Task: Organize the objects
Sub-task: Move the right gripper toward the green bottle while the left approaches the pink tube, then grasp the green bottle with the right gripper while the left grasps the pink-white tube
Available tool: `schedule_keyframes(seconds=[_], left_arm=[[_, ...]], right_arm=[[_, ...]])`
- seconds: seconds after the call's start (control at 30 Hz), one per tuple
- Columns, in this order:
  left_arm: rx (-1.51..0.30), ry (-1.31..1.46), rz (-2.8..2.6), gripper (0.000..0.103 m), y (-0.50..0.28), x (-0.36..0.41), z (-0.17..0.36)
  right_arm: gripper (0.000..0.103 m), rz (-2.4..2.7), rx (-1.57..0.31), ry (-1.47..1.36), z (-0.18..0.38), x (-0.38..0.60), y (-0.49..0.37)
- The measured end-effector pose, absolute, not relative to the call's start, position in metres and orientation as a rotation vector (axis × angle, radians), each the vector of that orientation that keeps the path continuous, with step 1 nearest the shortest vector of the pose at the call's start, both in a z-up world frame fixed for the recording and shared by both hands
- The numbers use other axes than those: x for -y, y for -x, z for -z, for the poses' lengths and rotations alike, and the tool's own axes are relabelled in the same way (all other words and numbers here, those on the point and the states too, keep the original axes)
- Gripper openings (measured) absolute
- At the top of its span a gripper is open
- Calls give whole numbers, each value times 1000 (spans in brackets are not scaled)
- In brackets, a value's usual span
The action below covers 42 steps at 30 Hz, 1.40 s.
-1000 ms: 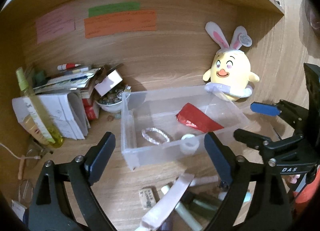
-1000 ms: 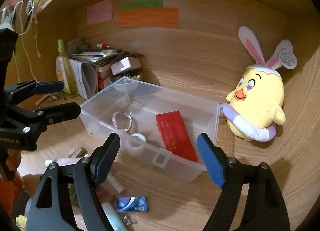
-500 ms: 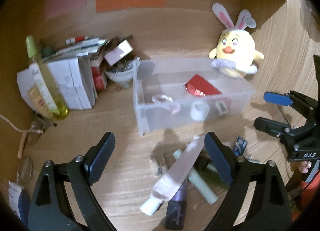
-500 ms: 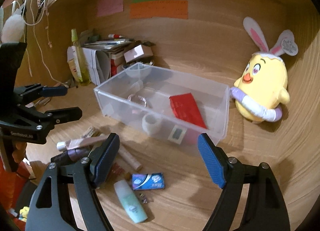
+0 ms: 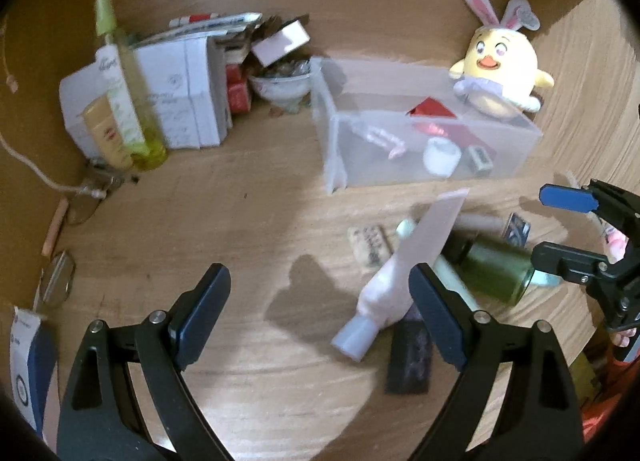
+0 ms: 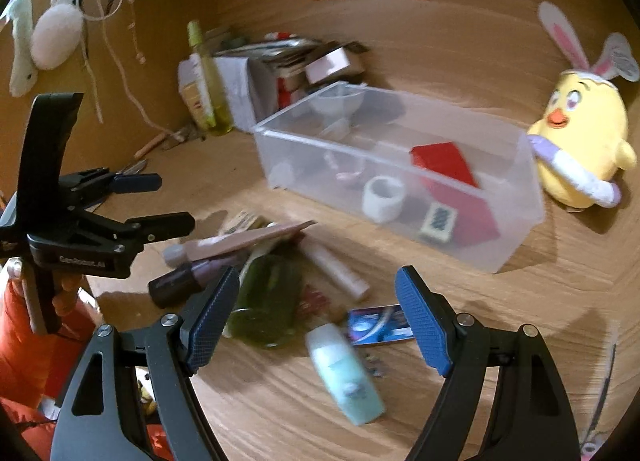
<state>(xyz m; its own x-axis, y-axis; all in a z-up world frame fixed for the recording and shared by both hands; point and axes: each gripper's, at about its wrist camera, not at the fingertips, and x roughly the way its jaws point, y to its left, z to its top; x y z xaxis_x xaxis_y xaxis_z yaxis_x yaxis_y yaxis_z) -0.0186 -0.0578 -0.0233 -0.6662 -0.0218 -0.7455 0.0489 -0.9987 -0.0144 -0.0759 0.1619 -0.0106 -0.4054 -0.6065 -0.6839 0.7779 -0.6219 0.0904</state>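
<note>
A clear plastic bin stands on the wooden desk and holds a red box, a white tape roll, a bead bracelet and a small tile. In front of it lies a loose pile: a pink tube, a green jar, a dark purple tube, a mint bottle, a blue packet. My left gripper is open and empty above the desk, left of the pile. My right gripper is open and empty over the pile.
A yellow chick plush with bunny ears sits right of the bin. White boxes, a yellow-green spray bottle, papers and a small bowl crowd the back left. Glasses lie at the left edge.
Both grippers have pulled back and up from the bin; the bin looks farther away and the pile of tubes and bottles in front of it has come into view. Both stayed open.
</note>
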Motion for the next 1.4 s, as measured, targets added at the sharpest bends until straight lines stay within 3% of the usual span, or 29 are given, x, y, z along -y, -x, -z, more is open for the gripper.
schedule_keyframes(seconds=[0.5, 0.9, 1.1, 1.3, 1.4], left_arm=[[-133, -1336, 2843, 92, 15, 59, 41], [-139, -1371, 2814, 89, 16, 65, 48], [-100, -1407, 2837, 73, 25, 53, 51], [-37, -1399, 2862, 36, 30, 43, 52], [-51, -1389, 2880, 34, 28, 42, 52]], right_arm=[[77, 2019, -294, -978, 39, -137, 76], [39, 1999, -316, -979, 43, -132, 77], [38, 2018, -321, -963, 41, -135, 76], [38, 2034, -316, -940, 37, -141, 75], [38, 2042, -311, -932, 35, -143, 75]])
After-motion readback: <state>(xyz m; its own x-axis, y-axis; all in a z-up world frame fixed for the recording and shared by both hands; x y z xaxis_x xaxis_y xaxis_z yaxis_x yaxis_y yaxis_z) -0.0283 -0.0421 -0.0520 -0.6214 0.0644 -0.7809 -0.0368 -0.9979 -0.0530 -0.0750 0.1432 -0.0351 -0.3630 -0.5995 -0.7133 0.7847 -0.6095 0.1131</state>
